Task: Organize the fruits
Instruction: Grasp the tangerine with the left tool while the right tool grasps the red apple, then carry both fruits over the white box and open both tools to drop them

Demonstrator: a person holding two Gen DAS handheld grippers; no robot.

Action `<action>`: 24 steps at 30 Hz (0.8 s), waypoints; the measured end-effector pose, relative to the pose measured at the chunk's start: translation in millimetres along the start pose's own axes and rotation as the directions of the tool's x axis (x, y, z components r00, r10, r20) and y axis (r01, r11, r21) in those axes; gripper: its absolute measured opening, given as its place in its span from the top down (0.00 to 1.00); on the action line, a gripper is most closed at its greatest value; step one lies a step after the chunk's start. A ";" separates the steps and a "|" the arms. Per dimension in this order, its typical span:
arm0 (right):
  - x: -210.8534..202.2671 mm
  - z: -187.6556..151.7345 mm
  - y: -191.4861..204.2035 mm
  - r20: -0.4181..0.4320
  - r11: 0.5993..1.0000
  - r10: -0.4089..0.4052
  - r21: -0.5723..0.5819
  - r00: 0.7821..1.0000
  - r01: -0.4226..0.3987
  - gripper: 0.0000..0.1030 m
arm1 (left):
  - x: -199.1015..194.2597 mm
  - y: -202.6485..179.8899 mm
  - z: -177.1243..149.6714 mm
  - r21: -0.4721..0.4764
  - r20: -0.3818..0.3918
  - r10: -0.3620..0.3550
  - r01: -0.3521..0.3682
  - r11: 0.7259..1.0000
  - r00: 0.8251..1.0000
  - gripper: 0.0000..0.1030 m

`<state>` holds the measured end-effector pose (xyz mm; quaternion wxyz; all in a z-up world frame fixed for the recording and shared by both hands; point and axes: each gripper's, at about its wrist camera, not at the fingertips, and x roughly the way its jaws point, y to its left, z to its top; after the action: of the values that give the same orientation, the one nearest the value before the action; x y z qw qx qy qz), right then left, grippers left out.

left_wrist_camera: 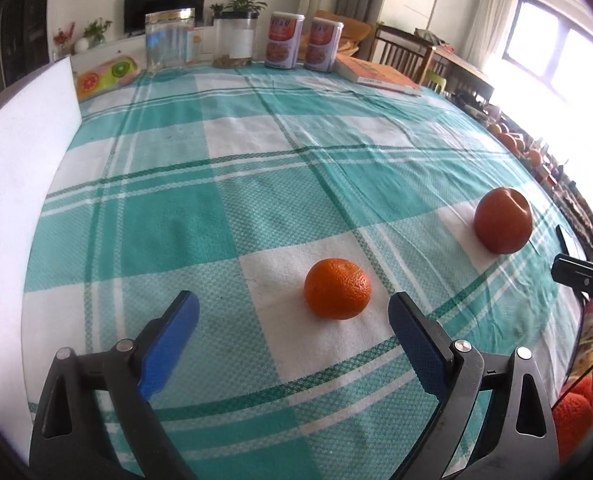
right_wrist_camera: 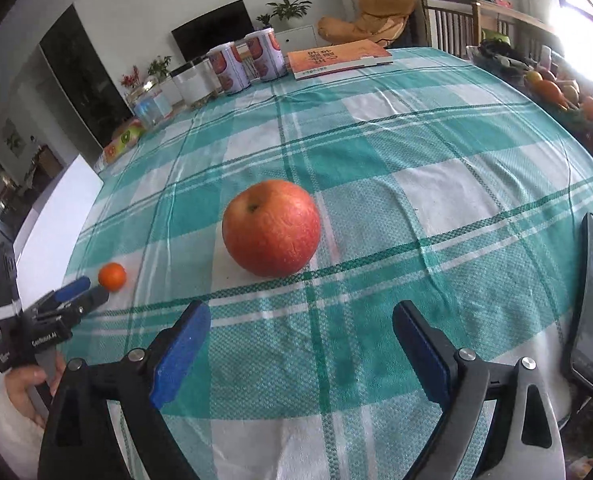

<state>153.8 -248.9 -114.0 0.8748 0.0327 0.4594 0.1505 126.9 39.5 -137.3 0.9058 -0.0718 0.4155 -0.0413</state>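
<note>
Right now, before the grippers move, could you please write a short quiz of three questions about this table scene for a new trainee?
1. True or false: the left gripper is shut on the mandarin.
2. Which fruit lies in front of the right gripper? A) banana B) red apple C) pear
3. Fill in: at the right edge of the checked tablecloth, beside the right gripper, lies a dark ____.

Key:
1. False. Both fingers are spread, and the mandarin rests on the cloth just ahead of them.
2. B
3. smartphone
</note>
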 end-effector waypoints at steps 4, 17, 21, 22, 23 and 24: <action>14.9 14.5 6.8 -0.005 0.999 -0.015 -0.036 1.000 0.015 0.10 | 9.3 -19.5 0.9 0.098 -0.017 0.040 -0.039 0.994 0.999 0.35; 49.2 36.7 29.2 -0.027 0.995 -0.085 -0.061 0.996 0.083 0.34 | -58.5 -12.9 -16.0 -0.042 -0.106 -0.164 0.160 0.986 0.981 0.68; 13.3 37.7 49.8 -0.013 0.995 0.101 0.003 0.995 -0.101 0.34 | -129.8 7.8 -22.8 -0.117 -0.075 -0.289 0.279 0.953 0.955 0.68; 3.4 40.7 64.7 -0.005 0.988 0.154 -0.006 0.988 -0.154 0.34 | -150.1 18.2 -21.3 -0.137 -0.046 -0.301 0.293 0.946 0.953 0.68; -5.8 44.4 83.5 0.000 0.978 0.205 -0.024 0.979 -0.205 0.34 | -170.0 30.9 -18.5 -0.156 -0.009 -0.299 0.294 0.943 0.954 0.68; -13.1 48.0 106.7 0.001 0.965 0.257 -0.047 0.966 -0.257 0.34 | -188.3 45.6 -15.3 -0.176 0.031 -0.280 0.281 0.943 0.959 0.68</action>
<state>161.0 -147.2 -55.1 0.8500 0.0723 0.4448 0.2730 -6.6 108.3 -14.1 0.8816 -0.2113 0.4007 -0.1323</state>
